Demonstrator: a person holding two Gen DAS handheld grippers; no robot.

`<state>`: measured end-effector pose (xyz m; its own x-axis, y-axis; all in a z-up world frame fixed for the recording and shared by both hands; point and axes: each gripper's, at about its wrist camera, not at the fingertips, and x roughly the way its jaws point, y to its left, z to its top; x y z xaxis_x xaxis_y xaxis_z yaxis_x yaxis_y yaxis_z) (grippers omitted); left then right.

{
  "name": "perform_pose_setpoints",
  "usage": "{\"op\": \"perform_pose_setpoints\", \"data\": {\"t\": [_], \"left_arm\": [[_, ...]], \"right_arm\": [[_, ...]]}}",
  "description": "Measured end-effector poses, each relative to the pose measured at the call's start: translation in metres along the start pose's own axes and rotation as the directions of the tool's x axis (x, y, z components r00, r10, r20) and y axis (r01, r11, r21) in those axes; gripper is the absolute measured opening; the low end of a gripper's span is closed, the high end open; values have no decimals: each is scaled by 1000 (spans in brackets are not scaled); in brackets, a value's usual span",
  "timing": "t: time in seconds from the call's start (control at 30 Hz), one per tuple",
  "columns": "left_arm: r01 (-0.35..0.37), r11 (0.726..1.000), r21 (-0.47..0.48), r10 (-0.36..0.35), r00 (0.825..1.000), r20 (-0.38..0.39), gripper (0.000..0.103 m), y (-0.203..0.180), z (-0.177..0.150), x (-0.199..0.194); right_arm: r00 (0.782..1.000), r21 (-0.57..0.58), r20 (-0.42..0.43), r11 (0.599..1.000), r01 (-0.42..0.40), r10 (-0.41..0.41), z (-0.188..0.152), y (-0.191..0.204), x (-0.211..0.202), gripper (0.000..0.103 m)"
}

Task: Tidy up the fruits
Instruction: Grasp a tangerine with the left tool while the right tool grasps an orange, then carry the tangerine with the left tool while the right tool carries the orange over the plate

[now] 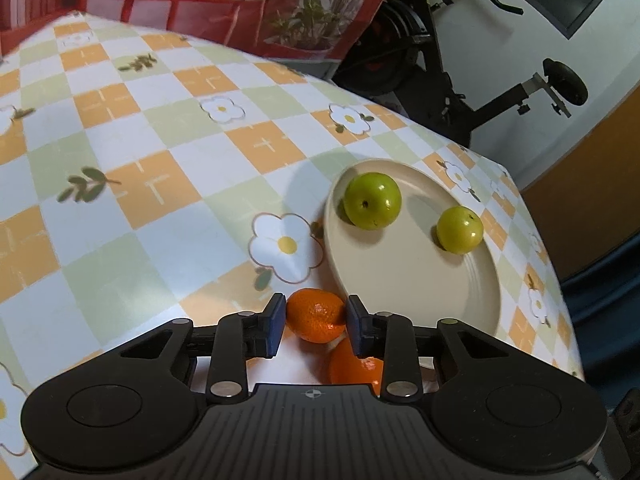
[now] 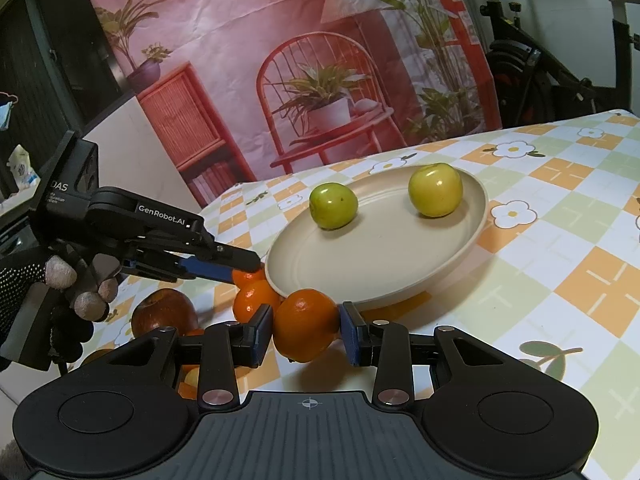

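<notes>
My left gripper [image 1: 316, 303] is shut on a small orange [image 1: 315, 320] that sits on the cloth just off the near rim of the beige plate [image 1: 400, 280]. Another orange [image 1: 354, 368] lies right behind it. Two green fruits [image 1: 372, 200] [image 1: 459, 230] rest on the plate. In the right wrist view my right gripper [image 2: 306, 311] is shut on a larger orange [image 2: 306, 330], just in front of the plate [image 2: 376, 256]. The left gripper [image 2: 248, 269] comes in from the left, pinching its orange [image 2: 245, 277] beside a third orange [image 2: 254, 300].
A red apple [image 2: 164, 314] lies left of the oranges, near a gloved hand [image 2: 40, 292]. The checked tablecloth [image 1: 160, 140] ends close behind the plate, with an exercise bike [image 1: 460, 80] beyond. A printed backdrop [image 2: 320, 60] hangs behind the table.
</notes>
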<state>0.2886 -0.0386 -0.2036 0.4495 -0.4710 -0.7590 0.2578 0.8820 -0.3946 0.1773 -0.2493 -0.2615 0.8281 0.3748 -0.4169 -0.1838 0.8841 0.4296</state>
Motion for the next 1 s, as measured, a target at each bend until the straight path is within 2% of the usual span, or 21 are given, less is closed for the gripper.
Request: {"op": "perform_pose_setpoints", "data": {"t": [0.27, 0.4, 0.5, 0.67, 0.8, 1.0], "left_arm": [[-22, 996, 92, 14, 996, 88, 34, -13, 9, -27], [-25, 987, 161, 4, 991, 132, 34, -30, 16, -37], [-28, 975, 219, -5, 989, 151, 34, -43, 20, -38], [-42, 959, 280, 0, 989, 148, 34, -60, 24, -24], [-53, 950, 308, 15, 992, 124, 34, -65, 26, -8], [-94, 935, 343, 70, 994, 84, 34, -65, 31, 18]], "right_arm": [[1000, 17, 23, 1000, 2, -3, 1, -3, -3, 34], [999, 55, 50, 998, 12, -15, 6, -9, -10, 34], [997, 36, 70, 998, 43, -46, 14, -11, -12, 34], [988, -51, 82, 989, 139, -134, 38, -18, -5, 34], [974, -111, 48, 968, 224, -220, 55, -28, 14, 34], [959, -184, -8, 943, 277, -283, 67, -36, 41, 34]]}}
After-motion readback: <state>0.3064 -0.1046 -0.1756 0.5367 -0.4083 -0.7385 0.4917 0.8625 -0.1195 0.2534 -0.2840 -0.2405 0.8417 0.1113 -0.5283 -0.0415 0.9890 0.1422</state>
